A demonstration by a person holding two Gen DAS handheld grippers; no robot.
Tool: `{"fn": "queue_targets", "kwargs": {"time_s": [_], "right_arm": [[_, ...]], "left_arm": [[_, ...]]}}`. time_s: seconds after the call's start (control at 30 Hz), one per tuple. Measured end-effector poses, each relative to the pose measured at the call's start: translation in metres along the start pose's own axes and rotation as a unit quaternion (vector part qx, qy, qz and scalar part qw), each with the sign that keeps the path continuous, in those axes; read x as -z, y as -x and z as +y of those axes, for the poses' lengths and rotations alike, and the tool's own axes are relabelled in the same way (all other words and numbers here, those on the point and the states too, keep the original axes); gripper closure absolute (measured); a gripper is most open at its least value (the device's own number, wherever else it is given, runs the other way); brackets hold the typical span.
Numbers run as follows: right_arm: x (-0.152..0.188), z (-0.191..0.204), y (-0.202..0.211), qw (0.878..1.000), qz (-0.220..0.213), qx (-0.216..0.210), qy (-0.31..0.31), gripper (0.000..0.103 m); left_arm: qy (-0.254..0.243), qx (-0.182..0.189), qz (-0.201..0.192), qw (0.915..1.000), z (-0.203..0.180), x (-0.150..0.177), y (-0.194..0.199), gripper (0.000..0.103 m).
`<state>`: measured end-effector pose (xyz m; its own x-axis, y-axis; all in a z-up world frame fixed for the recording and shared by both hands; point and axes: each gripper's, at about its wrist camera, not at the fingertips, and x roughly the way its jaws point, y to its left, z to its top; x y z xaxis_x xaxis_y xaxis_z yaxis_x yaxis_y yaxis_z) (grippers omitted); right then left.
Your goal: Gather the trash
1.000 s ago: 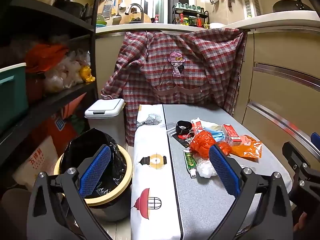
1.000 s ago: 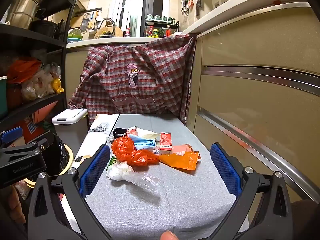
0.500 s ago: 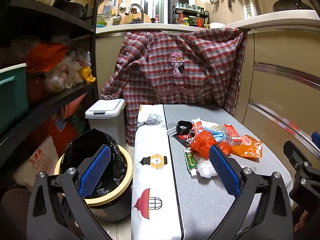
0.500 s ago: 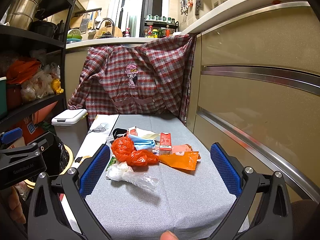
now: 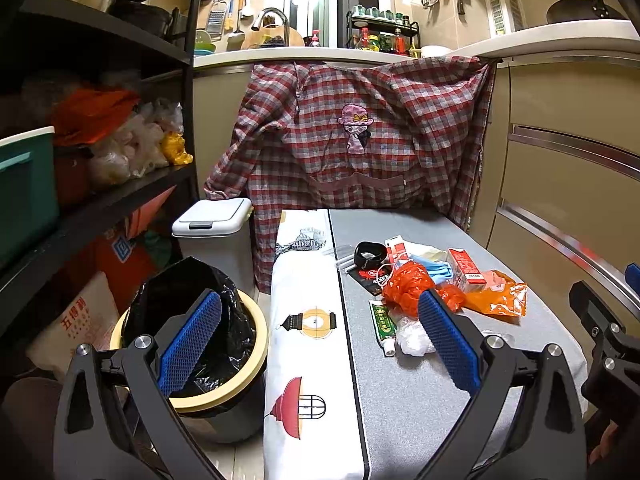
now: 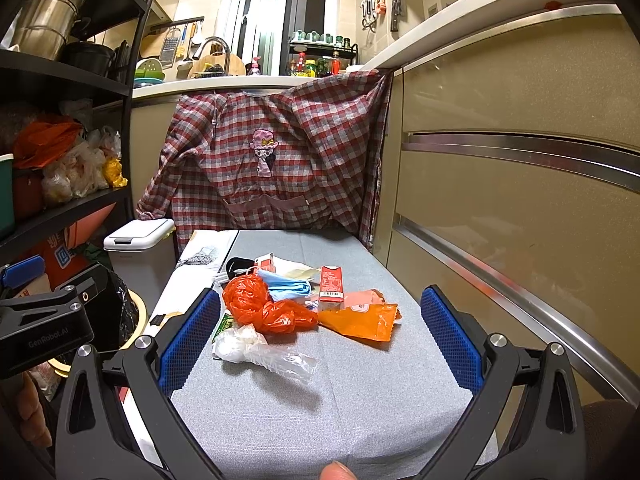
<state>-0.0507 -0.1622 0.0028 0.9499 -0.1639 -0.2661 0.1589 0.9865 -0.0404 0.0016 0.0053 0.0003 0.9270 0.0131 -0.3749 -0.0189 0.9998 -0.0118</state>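
Observation:
A heap of trash lies on the grey table (image 6: 320, 408): a crumpled red-orange plastic bag (image 6: 256, 304), an orange foil wrapper (image 6: 360, 320), a clear plastic bag (image 6: 260, 350), a blue face mask (image 6: 288, 286), a small red carton (image 6: 331, 283) and a green tube (image 5: 385, 326). A bin lined with a black bag (image 5: 192, 320) stands on the floor left of the table. My left gripper (image 5: 316, 340) is open and empty, near the table's left edge. My right gripper (image 6: 316, 340) is open and empty, short of the heap.
A white lidded bin (image 5: 212, 232) stands beyond the black-bag bin. A plaid garment (image 5: 352, 140) hangs at the table's far end. A dark shelf rack (image 5: 80, 200) is on the left, beige cabinet fronts (image 6: 520, 200) on the right. A white printed cloth (image 5: 304, 320) covers the table's left strip.

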Motion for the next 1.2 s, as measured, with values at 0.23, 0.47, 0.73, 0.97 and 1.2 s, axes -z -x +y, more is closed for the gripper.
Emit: {"fn": "queue_targets", "kwargs": {"time_s": [0.23,0.47,0.73,0.97,1.2], "right_arm": [[-0.0002,0.0003,0.0005,1.000,-0.001,0.001,0.001,0.005],[-0.0005,0.0006,0.0008,1.000,-0.001,0.001,0.001,0.005],[-0.0007,0.0004,0.0009,1.000,-0.001,0.000,0.001,0.005],[-0.0005,0.0003,0.0012,1.000,-0.001,0.001,0.001,0.005],[-0.0002,0.0011,0.0008,1.000,-0.002,0.001,0.002,0.005]], "left_arm": [[-0.001,0.000,-0.001,1.0000,-0.0005,0.0001,0.0003,0.007],[-0.001,0.000,-0.002,1.0000,0.0017,0.0015,-0.0006,0.007],[-0.002,-0.001,-0.002,1.0000,0.0013,0.0016,-0.0007,0.007],[-0.002,0.000,-0.002,1.0000,0.0011,0.0017,-0.0005,0.007],[-0.001,0.000,-0.002,1.0000,0.0058,0.0011,-0.0006,0.007]]}}
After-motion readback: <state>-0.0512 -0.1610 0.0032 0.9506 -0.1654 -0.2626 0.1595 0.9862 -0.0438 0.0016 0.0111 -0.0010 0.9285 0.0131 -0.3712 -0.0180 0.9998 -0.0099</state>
